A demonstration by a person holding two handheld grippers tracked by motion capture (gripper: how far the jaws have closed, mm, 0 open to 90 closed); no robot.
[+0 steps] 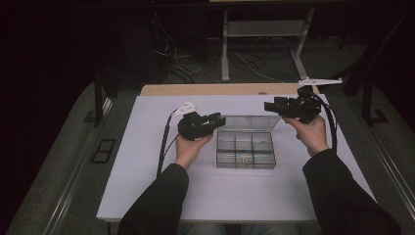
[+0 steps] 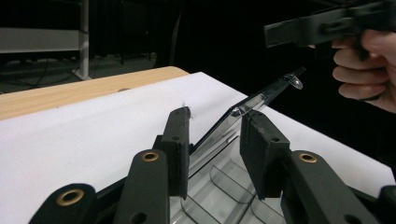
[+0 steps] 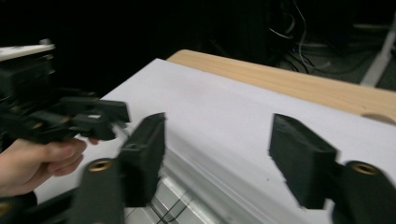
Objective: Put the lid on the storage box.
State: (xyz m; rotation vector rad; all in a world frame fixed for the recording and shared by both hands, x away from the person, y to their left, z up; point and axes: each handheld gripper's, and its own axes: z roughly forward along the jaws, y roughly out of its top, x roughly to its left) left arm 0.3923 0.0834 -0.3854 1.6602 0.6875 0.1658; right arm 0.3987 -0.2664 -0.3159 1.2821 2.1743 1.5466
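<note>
1. Looking down from the high view, a clear compartment box point(image 1: 245, 149) sits mid-tabletop point(image 1: 147, 176) with its lid point(image 1: 249, 122) already raised and leaning back. A few small brass-coloured pieces point(image 1: 244, 159) lie in one near compartment; the other compartments look bare. The left gripper point(image 1: 215, 119) hovers at the box's left rear corner, and the right gripper point(image 1: 270, 105) hangs above the lid's right end, apart from it.

2. In the left gripper view, the left gripper point(image 2: 215, 140) has its jaws parted on either side of the lid's edge point(image 2: 261, 95). The pads do not seem to press on it, so I read it as released. The other hand point(image 2: 364, 70) is high at the right.

3. In the right gripper view, the right gripper point(image 3: 219, 154) is spread wide and empty, blurred, with the lid's rim point(image 3: 205, 182) below it.

4. Judging progress: opening looks done; any work with the pieces inside seems left.
</note>
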